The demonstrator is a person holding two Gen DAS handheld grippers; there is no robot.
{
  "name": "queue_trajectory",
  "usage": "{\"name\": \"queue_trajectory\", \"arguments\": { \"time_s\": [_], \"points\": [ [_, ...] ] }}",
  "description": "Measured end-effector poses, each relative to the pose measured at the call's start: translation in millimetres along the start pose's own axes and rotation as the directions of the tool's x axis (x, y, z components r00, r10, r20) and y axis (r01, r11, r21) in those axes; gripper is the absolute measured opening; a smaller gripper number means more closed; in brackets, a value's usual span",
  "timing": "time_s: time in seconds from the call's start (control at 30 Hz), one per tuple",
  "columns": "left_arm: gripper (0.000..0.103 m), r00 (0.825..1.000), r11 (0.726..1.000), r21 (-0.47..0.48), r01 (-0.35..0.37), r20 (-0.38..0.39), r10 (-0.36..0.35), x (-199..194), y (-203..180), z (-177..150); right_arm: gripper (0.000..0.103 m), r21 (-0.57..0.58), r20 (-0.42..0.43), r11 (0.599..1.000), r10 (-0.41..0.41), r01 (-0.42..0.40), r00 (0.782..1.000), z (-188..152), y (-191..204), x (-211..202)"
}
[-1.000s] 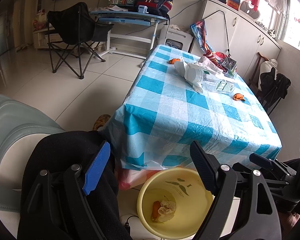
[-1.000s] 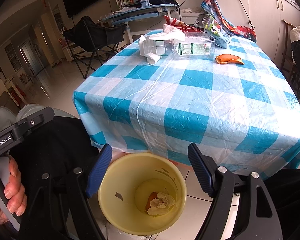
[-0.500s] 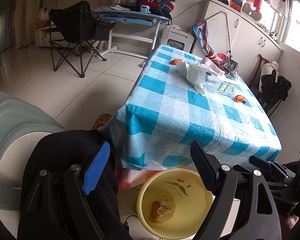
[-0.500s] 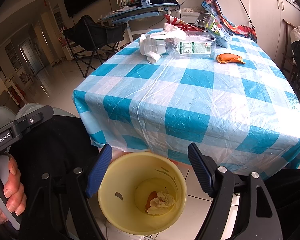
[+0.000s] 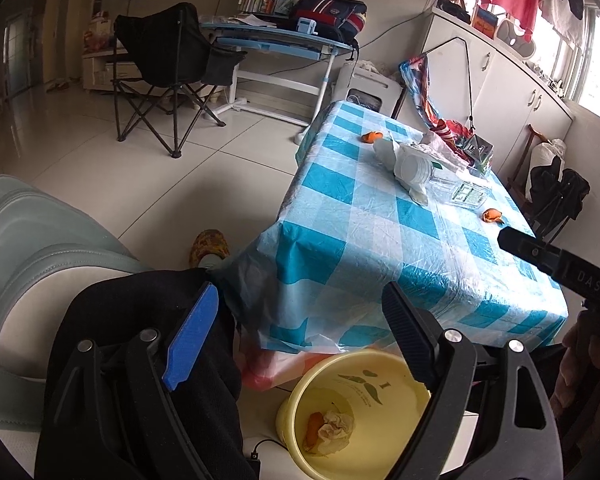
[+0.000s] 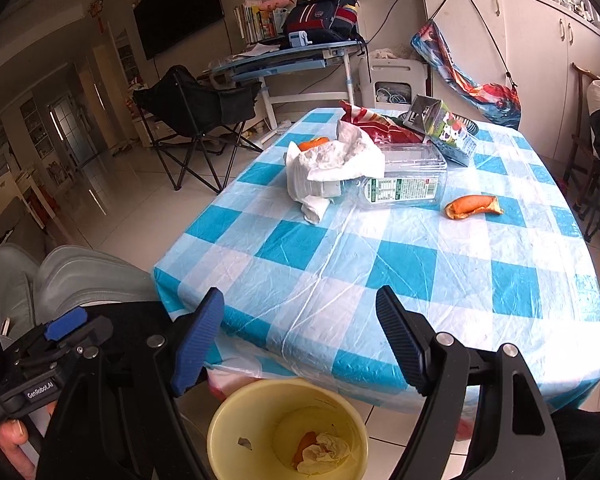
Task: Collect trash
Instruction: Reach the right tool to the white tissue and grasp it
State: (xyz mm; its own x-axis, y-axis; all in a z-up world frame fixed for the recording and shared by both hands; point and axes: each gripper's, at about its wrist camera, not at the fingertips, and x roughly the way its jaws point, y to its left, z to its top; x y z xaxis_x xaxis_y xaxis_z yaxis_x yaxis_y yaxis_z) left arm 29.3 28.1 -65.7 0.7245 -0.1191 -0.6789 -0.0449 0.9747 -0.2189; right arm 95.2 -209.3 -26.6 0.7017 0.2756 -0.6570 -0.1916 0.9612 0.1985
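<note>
A: Both tools are empty right now. The right hand-held gripper [image 6: 300, 344] hangs with its jaws spread wide, nothing between them, over the near edge of the desk [image 6: 404, 276]. Below it sits the yellow bin [image 6: 288, 432] on the floor, with an orange peel and a crumpled tissue already at the bottom.

B: And the left hand-held gripper [image 5: 296, 336]?

A: Released too, jaws apart, poised above the bin's rim [image 5: 364, 360] beside the person's dark-clad lap. So I'd call this the gap between drops: reaching out for the next piece.

B: What's left on the checked cloth?

A: Plenty. Nearest the right tool is a lone orange peel [image 6: 474, 207], lying apart from the pile. Behind it, a clear plastic container [image 6: 404, 184] on its side, a white tissue heap [image 6: 332, 164] draped partly over it, a small carton [image 6: 440, 126], a red wrapper [image 6: 372, 128], and another bit of peel [image 6: 312, 143] at the far side.

B: Next move?

A: My guess is that lone peel. It's flat and thin, so the jaws need to come down low, straddle it and pinch close to the plastic cloth without snagging it.
</note>
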Motion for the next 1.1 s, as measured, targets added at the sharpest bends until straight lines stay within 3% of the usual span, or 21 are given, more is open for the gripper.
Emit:
{"name": "queue_trajectory", "arguments": {
  "time_s": [0.23,0.37,0.57,0.63,0.67,0.77,0.8,0.87,1.1],
  "points": [
    [0.081,1.0,1.0,-0.012,0.014,-0.025,-0.014,13,-1,1,0.081,-0.08,0.01,0.994,-0.079,0.08,0.997,69,-2,45],
    [0.081,0.999,1.0,-0.02,0.017,-0.033,-0.018,16,0,1,0.081,-0.125,-0.042,0.985,-0.122,0.116,0.992,95,-2,78],
    [0.081,0.999,0.999,-0.044,0.02,-0.047,-0.022,20,4,3,0.081,-0.189,-0.165,0.966,-0.21,0.178,0.964,99,2,121],
    [0.081,0.999,0.999,-0.044,0.02,-0.048,-0.022,22,4,3,0.081,-0.205,-0.147,0.963,-0.209,0.177,0.967,96,2,121],
    [0.081,0.999,0.999,-0.044,0.02,-0.049,-0.022,22,4,3,0.076,-0.201,-0.138,0.964,-0.201,0.172,0.97,96,2,120],
    [0.082,0.999,0.999,-0.042,0.019,-0.049,-0.021,22,3,3,0.04,-0.212,-0.125,0.962,-0.203,0.174,0.971,99,2,116],
    [0.082,0.999,0.999,-0.039,0.019,-0.049,-0.021,23,3,3,0.024,-0.204,-0.127,0.965,-0.19,0.162,0.973,101,0,114],
    [0.082,0.999,0.999,-0.035,0.018,-0.05,-0.019,24,2,3,0.006,-0.157,-0.134,0.981,-0.138,0.116,0.981,105,-7,108],
    [0.082,0.998,1.0,-0.024,0.007,-0.055,-0.008,25,0,3,0.004,-0.068,-0.005,0.997,0.019,-0.019,1.0,104,-13,52]
  ]
}}
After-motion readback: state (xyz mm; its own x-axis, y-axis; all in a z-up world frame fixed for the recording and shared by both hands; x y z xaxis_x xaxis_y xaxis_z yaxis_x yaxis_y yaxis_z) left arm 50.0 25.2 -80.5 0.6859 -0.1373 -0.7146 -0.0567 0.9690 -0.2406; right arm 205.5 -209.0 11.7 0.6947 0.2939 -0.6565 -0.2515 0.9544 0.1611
